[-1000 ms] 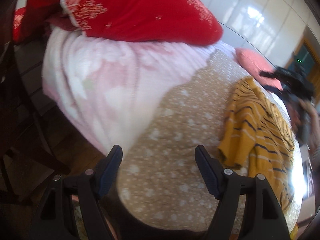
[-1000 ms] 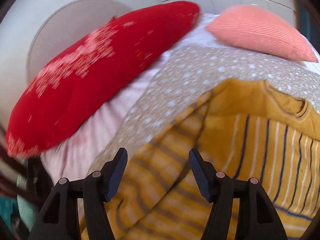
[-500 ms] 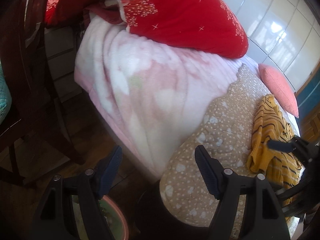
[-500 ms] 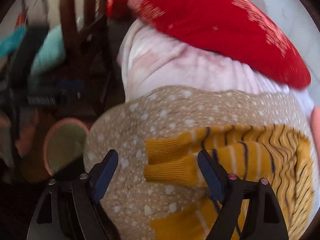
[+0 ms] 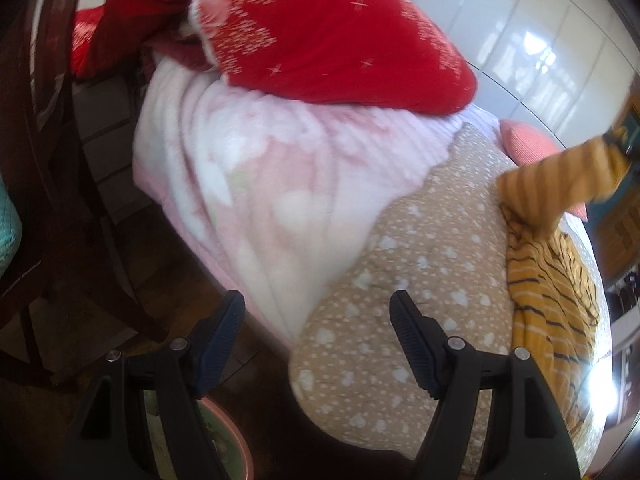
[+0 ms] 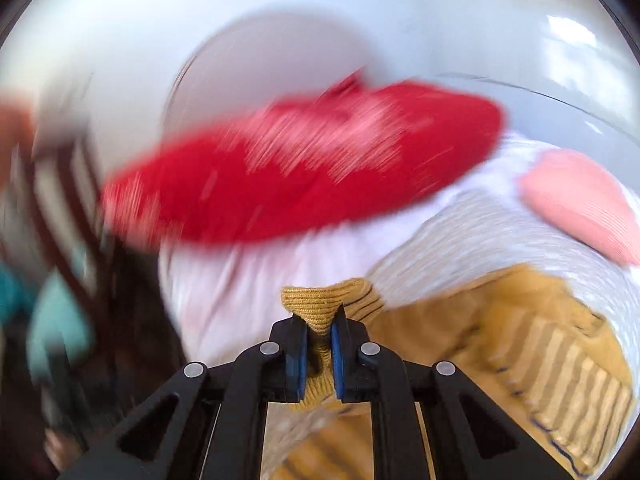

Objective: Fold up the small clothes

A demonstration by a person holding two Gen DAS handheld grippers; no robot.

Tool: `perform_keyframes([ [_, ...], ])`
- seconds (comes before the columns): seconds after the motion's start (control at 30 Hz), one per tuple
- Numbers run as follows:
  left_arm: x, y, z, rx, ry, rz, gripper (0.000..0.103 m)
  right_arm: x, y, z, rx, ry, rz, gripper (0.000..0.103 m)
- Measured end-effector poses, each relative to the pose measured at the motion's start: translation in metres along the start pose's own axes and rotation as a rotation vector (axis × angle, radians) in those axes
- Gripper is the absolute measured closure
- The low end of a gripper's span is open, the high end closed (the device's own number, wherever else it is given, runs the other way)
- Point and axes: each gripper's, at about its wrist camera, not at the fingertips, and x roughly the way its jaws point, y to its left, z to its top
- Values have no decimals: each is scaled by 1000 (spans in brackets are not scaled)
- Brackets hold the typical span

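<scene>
**Right gripper lifts sweater cuff; left idle off the bed corner**

Landmark: tan dotted quilt (image 5: 400,280) on the bed.

Near: right gripper (image 6: 318,356) is clamped tight on the ribbed cuff (image 6: 316,304) of the mustard striped sweater (image 5: 548,280); knit bunches up between the blue pads, and the sleeve trails back toward the body of the garment. Heavy motion blur in the right wrist view, so judged mid-swing. Left gripper (image 5: 318,344) is spread wide with nothing between the fingers, hanging off the near corner of the quilt, partly over dark floor, with a pink-rimmed basin (image 5: 224,436) below it.

Mid: sweater body lies rumpled on the quilt's right side, as seen from the left gripper. Its long axis runs roughly near-to-far along that edge. One sleeve (image 5: 560,176) is raised off the quilt, pulled up and to the right toward the frame edge.

Key relation: sweater sits forward and right of the left gripper, well apart, with bare quilt between them. Right gripper is already on it, so the right is the nearer arm. Judgement: next the left needs to travel right across the quilt to catch the other sleeve or hem; fold barely started.

Far: pink fleece blanket (image 5: 260,184) borders the quilt's far-left side, red pillow (image 5: 340,40) lies on top of it, and a small coral cushion (image 5: 528,144) sits beyond the sweater. Dark wooden chair (image 5: 52,160) stands left of the bed.
</scene>
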Motion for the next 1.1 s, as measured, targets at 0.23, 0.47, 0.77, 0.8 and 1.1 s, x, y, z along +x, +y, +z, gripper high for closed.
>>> perform_keyframes([
  [0.23,5,-37,-2,66,31,-38,29,-64,-198,-20,394,-48,-322,94],
  [0.47,13,-83,0,164,58,-70,29,-79,-310,-101,477,118,-752,74],
  [0.77,52,-159,-6,331,149,-166,27,-135,-270,-174,585,155,-299,33],
  [0.8,56,-166,-8,342,161,-185,27,-141,-261,-185,586,178,-266,33],
  [1.1,83,-209,-20,403,232,-285,28,-162,-194,-307,698,192,-46,31],
])
